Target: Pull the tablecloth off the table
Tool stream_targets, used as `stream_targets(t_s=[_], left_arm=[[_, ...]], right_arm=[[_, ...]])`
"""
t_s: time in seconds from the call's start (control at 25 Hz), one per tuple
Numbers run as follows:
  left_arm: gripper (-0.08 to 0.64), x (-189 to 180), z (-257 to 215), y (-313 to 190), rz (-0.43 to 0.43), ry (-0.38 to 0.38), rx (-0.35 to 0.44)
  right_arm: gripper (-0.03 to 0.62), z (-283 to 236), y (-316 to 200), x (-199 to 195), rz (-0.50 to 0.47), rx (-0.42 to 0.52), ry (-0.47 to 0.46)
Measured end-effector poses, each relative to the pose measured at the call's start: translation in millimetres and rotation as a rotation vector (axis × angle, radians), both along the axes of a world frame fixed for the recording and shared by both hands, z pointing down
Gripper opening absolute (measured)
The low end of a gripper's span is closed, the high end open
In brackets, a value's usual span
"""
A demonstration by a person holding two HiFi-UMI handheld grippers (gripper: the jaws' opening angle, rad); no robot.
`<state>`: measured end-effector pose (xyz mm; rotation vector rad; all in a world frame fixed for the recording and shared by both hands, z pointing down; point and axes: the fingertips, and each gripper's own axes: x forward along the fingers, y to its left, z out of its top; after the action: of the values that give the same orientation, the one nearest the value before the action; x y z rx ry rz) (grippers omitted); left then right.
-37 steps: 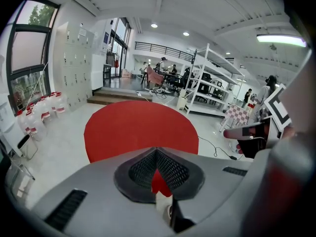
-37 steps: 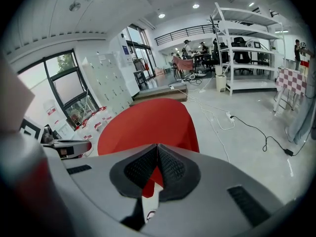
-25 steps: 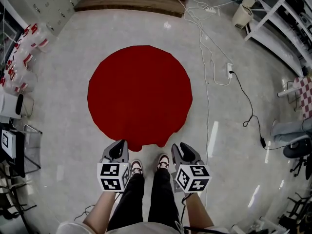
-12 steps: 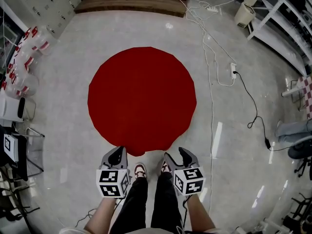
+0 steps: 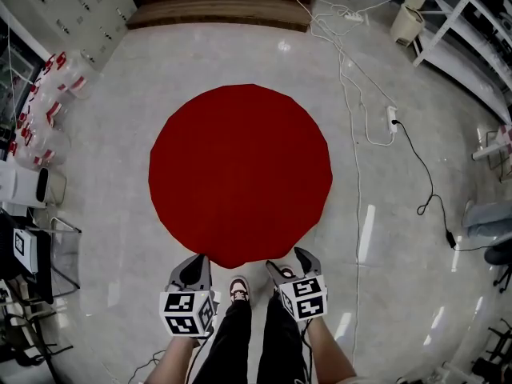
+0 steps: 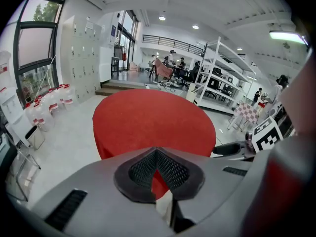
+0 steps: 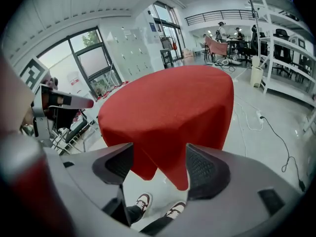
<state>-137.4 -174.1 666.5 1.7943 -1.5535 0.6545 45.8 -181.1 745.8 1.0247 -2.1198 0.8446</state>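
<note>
The round red fabric tablecloth (image 5: 240, 174) is noted spread flat, its near hem hung between the jaws of the right gripper (image 5: 291, 262) — just opened wide, nothing pressed — while the left gripper (image 5: 194, 264) is closed tight, any hold unconfirmed.

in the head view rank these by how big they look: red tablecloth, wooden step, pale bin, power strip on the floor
1. red tablecloth
2. wooden step, though it lies farther from the camera
3. pale bin
4. power strip, the smallest
</note>
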Motion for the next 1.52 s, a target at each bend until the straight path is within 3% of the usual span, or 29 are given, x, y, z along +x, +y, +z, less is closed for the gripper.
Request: stream_targets(t_s=[0.2,0.44,1.08,1.52], left_arm=[[0.017,0.6,1.5,7.0,0.007,0.008,-0.016],[0.017,2.0,0.3,9.8,-0.002,0.002,-0.024],[0.016,12.4,0.8,22.1,0.01,0.022,-0.014],[0.016,24.2,-18.9,-0.6,-0.007,0.072,0.035]], right_arm=[[0.324,14.6,-13.3,-8.6,-0.059,0.081,0.025],[0.307,18.5,-25.3,-8.0,-0.043,0.1,0.012],[0.043,-1.8,-13.1,2.4,-0.019,0.12,-0.006],[0.028,-49.8,-1.4,7.7,-0.083,0.111,-0.025]])
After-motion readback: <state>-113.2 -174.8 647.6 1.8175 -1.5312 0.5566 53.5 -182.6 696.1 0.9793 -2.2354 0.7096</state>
